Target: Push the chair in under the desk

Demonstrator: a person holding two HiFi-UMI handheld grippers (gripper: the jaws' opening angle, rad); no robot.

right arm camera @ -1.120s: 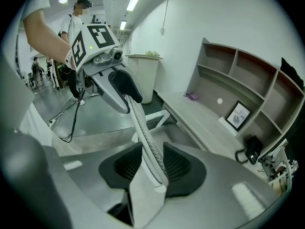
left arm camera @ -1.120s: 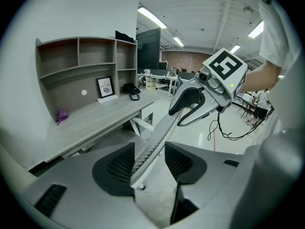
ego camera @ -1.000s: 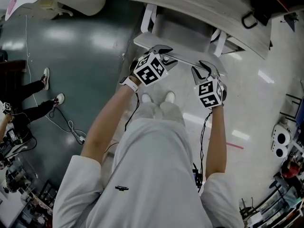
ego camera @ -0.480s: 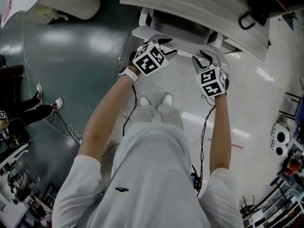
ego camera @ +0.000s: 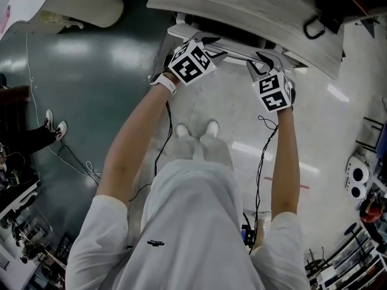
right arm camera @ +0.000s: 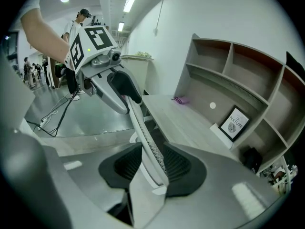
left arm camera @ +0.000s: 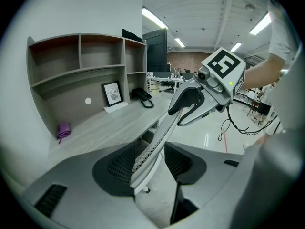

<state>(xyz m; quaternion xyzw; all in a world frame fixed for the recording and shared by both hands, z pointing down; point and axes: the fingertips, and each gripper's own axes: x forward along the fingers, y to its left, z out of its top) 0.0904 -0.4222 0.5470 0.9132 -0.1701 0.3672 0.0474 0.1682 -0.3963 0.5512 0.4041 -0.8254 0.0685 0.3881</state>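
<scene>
Most of the top of the head view is being filled by the pale wooden desk (ego camera: 254,5), and the chair (ego camera: 239,50) is sliding further beneath it. A second ago its seat was showing clear of the desk's near edge. Now only a thin white strip of it is peeking out along that edge, at upper centre of the frame. You are stepping forward with it, your arms stretching out longer. Judging from this, the push is nearing its end, with only a short last shove remaining.

Your left tongs (ego camera: 211,46) are sitting at the strip's left end and your right tongs (ego camera: 270,62) at its right end, well apart from each other.

In the left gripper view, the mesh backrest (left arm camera: 151,149) is running up the middle of the frame between the two dark pads. It is leaning towards the left-hand pad, and the jaws are standing wide, straddling it rather than squeezing.

In the right gripper view, the backrest (right arm camera: 145,142) is likewise passing between parted jaws, with the desk top (right arm camera: 190,123) lying just beyond.
</scene>
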